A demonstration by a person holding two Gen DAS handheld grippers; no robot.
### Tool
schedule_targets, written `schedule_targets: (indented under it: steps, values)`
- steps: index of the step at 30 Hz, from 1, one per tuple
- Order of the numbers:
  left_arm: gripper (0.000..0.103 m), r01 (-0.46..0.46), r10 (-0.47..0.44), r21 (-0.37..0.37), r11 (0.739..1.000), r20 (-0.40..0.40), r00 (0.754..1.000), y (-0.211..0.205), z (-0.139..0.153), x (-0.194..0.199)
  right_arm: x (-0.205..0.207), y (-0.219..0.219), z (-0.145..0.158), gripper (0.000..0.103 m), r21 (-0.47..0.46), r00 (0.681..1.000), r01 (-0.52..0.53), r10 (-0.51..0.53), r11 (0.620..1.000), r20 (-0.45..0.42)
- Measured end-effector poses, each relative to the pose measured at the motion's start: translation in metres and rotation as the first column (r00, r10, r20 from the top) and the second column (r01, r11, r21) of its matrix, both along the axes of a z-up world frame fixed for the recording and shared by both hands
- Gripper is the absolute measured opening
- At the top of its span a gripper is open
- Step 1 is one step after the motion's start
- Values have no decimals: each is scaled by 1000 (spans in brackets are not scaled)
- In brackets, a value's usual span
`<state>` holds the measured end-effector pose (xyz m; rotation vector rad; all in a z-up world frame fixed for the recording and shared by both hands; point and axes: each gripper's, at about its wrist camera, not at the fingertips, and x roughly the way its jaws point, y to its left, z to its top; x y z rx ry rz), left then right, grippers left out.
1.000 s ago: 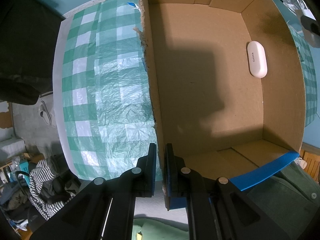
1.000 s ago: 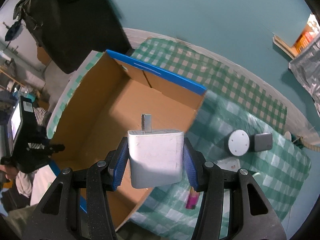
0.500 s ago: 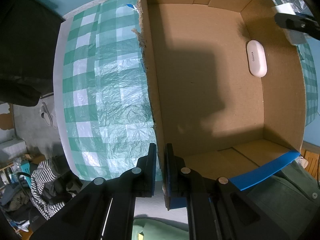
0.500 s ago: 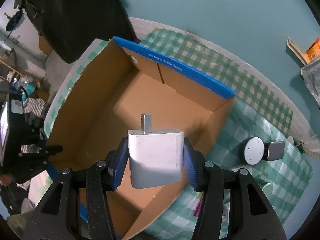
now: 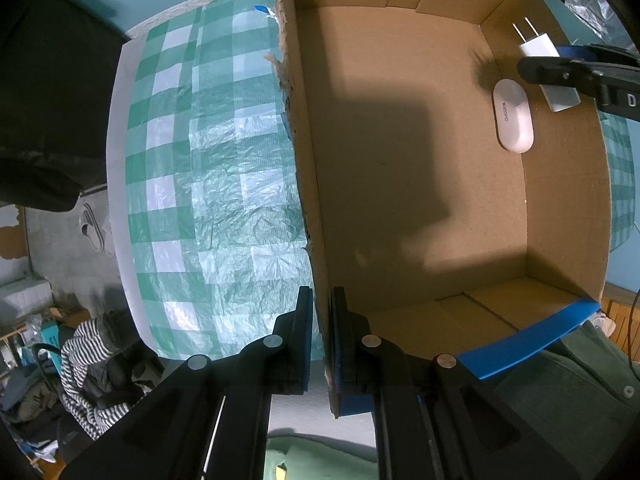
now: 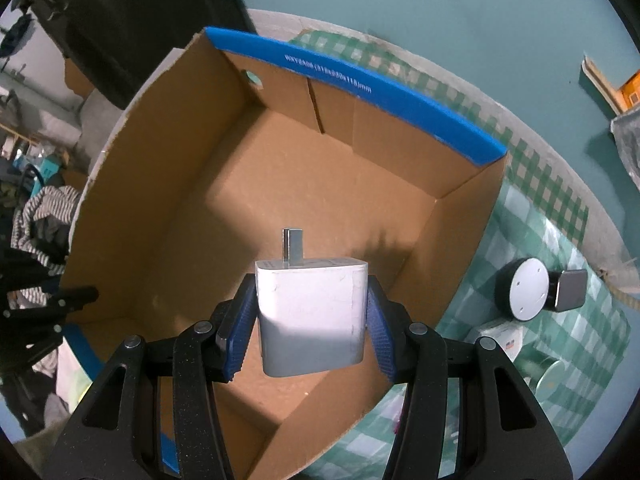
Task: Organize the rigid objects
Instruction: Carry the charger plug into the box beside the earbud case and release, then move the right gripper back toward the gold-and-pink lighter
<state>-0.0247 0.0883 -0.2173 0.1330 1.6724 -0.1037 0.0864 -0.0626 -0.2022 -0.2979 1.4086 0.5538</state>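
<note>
My left gripper (image 5: 320, 320) has its fingers pressed together on the torn side wall of the open brown cardboard box with blue-taped edges (image 5: 400, 200), one finger outside and one inside the wall, so the wall's lower stretch is hidden behind them. My right gripper (image 6: 311, 316) is clamped on the white rectangular plug-in charger block (image 6: 311, 312), blue pads pressing its two sides, the metal prongs pointing away from me over the box's open interior. The prongs overlap in this view and read as one stub; in the left view the charger (image 5: 538, 50) shows two prongs, and most of its body is covered by the black gripper arm. A white oval pill-shaped case (image 5: 513, 115) lies on the box floor near the far wall; from my right side the charger blocks it. On the green-and-white checked cloth over the surface (image 5: 208, 184), beside the box, stands a round grey disc on a dark base (image 6: 528, 290) touching a small grey block (image 6: 570, 290), possibly one device. Items below them at the frame edge are blurred beyond telling.
</note>
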Motion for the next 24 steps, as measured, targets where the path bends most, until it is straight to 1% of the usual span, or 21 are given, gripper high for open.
schedule_targets:
  steps: [4, 6, 10, 13, 24]
  values:
    - [9, -2, 2, -2, 1000, 1, 1000, 0, 0, -1, 0, -3, -6, 52, -11, 1000, 11, -11, 1000, -8]
    - [9, 0, 0, 0, 1000, 1, 1000, 0, -1, -1, 0, -3, -4, 52, 2, 1000, 12, -11, 1000, -4]
    - [9, -1, 1, -1, 1000, 0, 1000, 1, 0, -1, 1, -4, -2, 52, -2, 1000, 27, -27, 1000, -2]
    - [9, 0, 0, 1, 1000, 1, 1000, 1, -1, -1, 1, -4, -1, 56, -3, 1000, 26, -26, 1000, 2]
    - [9, 2, -2, 2, 1000, 2, 1000, 2, -1, -2, -4, -9, 10, 57, 18, 999, 32, -33, 999, 17]
